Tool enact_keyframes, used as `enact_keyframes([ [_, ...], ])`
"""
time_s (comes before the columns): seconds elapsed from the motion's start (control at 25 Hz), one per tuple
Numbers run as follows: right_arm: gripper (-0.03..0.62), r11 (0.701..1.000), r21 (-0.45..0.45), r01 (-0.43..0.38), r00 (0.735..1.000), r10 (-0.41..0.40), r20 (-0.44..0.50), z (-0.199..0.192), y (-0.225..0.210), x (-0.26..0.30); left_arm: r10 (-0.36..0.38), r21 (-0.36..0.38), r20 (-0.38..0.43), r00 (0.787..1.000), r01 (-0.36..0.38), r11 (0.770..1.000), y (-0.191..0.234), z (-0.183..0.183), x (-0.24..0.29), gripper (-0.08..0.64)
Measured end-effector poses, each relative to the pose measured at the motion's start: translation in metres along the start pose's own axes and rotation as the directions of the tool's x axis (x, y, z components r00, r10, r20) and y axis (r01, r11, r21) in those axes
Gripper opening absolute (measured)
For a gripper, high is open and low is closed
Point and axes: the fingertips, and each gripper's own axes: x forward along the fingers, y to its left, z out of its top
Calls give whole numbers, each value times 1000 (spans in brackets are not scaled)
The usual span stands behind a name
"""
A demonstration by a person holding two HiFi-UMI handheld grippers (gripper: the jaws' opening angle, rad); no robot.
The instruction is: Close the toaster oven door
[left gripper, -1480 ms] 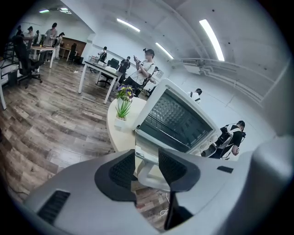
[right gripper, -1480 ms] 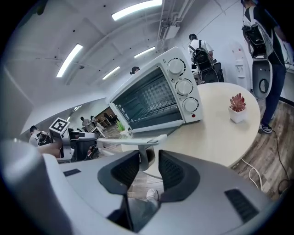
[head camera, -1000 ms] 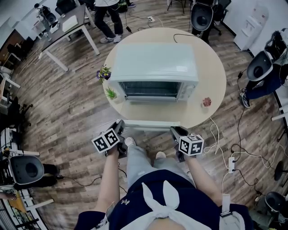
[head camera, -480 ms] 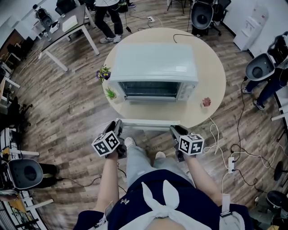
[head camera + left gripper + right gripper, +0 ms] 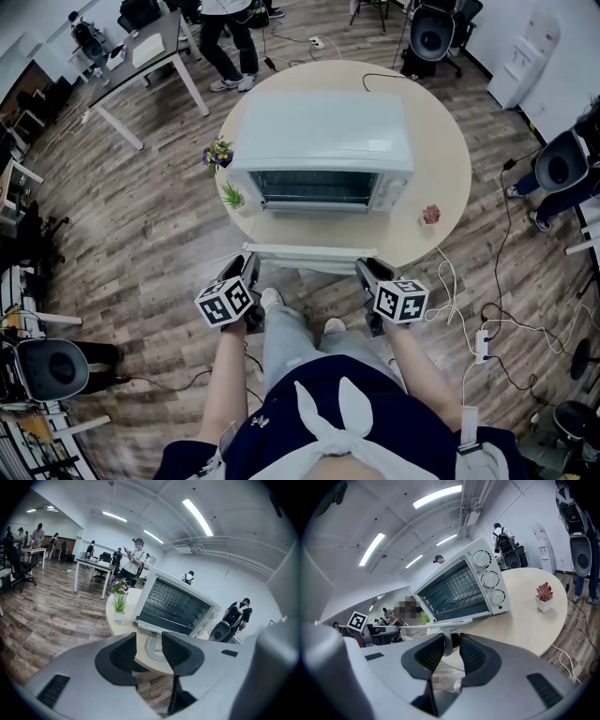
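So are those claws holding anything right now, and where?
Yes: the left claw and the right claw each grip the toaster oven door handle, one near each end.

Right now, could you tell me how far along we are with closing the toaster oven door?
Done: the left gripper and right gripper are each at an end of the door handle, which stands between their jaws. In hand: taking hold; I cannot tell whether the pads press yet. Remaining: the door lies open and flat, so it has to swing up against the toaster oven.
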Motion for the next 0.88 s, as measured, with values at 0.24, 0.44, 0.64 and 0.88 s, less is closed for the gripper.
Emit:
enact_keyframes([
  [0.24, 107, 1000, 11, -5, 1000, 4, 21, 7, 1, 0, -3, 42, -31, 1000, 5, 999, -4, -4, 11, 170],
  [0.44, 107, 1000, 16, -8, 1000, 8, 29, 11, 2, 1, -2, 50, -36, 999, 4, 999, -5, -1, 17, 170],
  [0.64, 109, 1000, 8, -6, 1000, 5, 31, 13, 3, 1, 6, 68, -42, 999, -3, 998, -9, 0, 21, 169],
  [0.88, 110, 1000, 8, -10, 999, 10, 39, 15, 3, 1, 14, 87, -47, 999, -10, 996, -12, 1, 25, 158],
])
